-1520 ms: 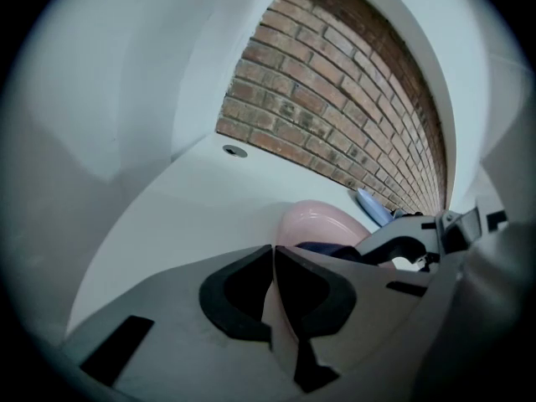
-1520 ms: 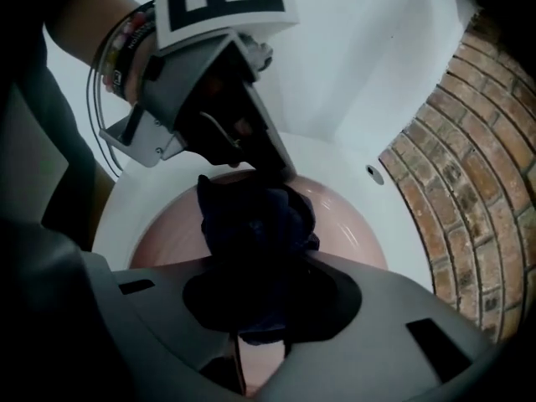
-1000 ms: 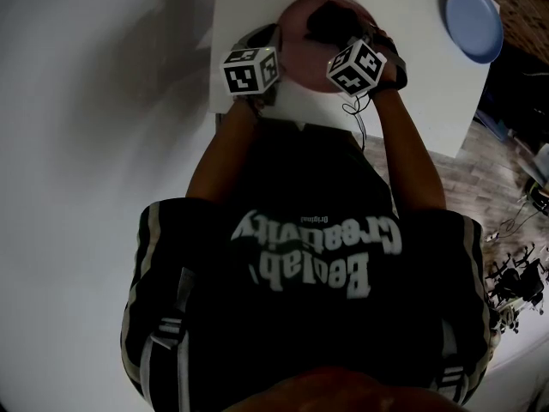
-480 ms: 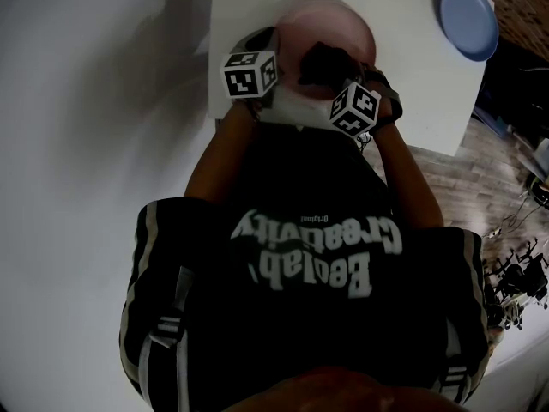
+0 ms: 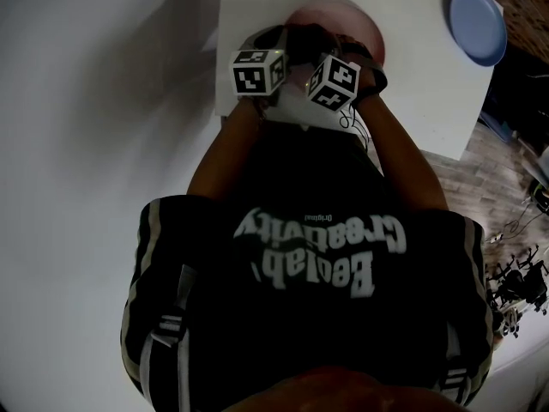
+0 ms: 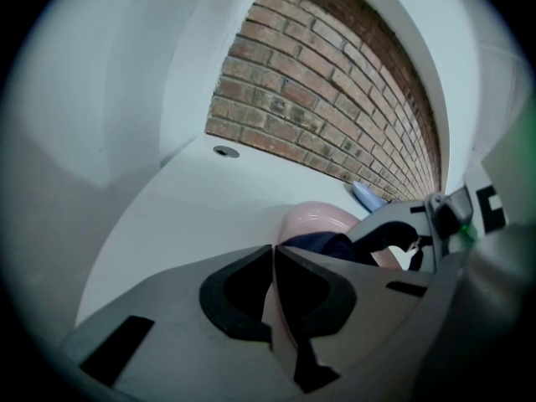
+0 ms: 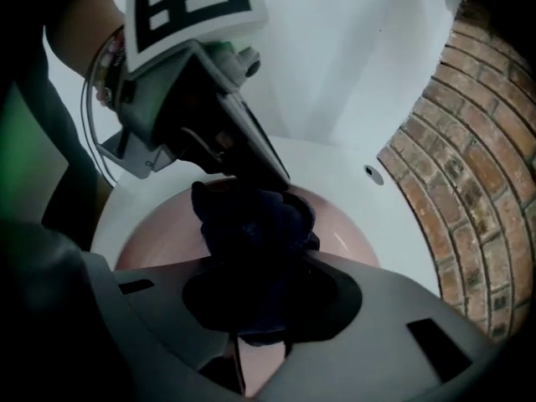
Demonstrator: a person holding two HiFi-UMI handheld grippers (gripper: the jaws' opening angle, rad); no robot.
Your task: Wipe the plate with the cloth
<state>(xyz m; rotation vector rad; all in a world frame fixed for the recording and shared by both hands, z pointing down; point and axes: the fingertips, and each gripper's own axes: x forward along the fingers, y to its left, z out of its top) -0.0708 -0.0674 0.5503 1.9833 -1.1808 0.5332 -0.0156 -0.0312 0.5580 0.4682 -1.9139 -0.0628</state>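
Left gripper (image 6: 272,254): fingers pinching the pink plate (image 6: 314,220) at its near rim, almost together.
Right gripper (image 7: 255,266): fingers clamping the dark blue cloth (image 7: 251,220).
Cloth: pressing on the plate's inside.
Plate: sitting on the white table (image 5: 412,67).

White table (image 5: 420,84). Pink plate (image 5: 371,31) lies toward its near edge; blue plate (image 5: 476,22) well apart, at the right corner.

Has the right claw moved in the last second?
Yes. In the head view the right claw, shut on the cloth, has slid left over the pink plate, away from the blue plate, toward the left claw.
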